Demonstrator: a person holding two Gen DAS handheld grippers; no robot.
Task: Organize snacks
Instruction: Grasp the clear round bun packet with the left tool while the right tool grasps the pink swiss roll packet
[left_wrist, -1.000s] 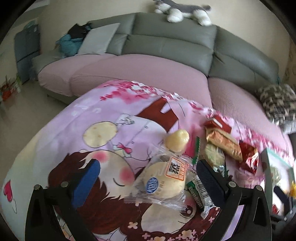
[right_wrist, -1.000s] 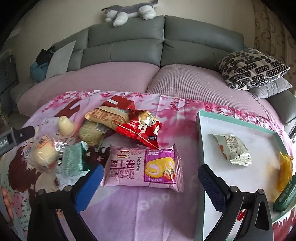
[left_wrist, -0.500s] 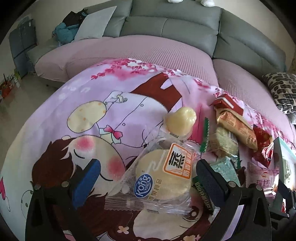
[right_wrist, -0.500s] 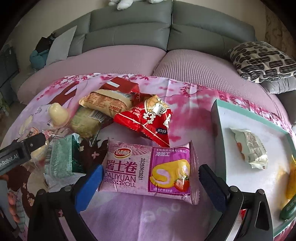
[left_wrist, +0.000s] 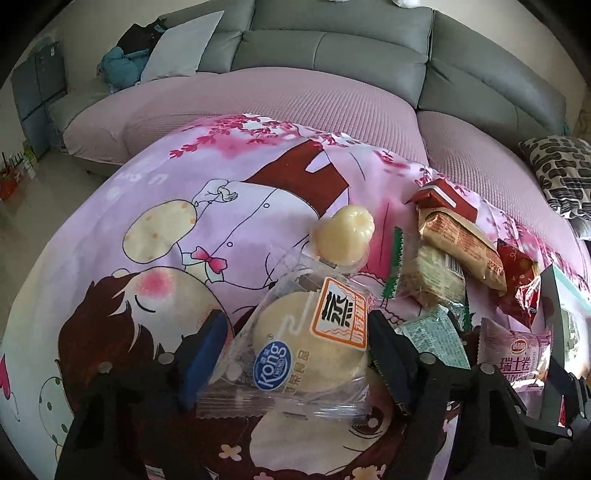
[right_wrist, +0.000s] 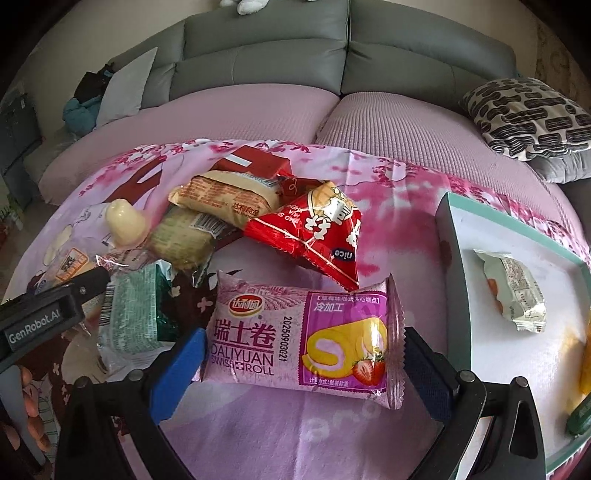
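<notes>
Pink cartoon-print cloth (right_wrist: 258, 424), bearing steamed-cake packet (left_wrist: 306, 347) between left jaws, Swiss roll packet (right_wrist: 299, 339) between right jaws, tray (right_wrist: 452, 273) right of right jaws.

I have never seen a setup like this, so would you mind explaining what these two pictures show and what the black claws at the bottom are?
The claws are two hand-held grippers, one in each of a person's hands; each carries a camera that looks along its fingers. One picture is from the left gripper, the other from the right gripper. Both look down at snacks on a pink cartoon cloth in front of a sofa. The left jaws are closing around a clear-wrapped steamed cake. The right jaws stand on either side of a pink Swiss roll packet, pads not clearly pressing it. A white tray on the right already holds a few packets.
</notes>
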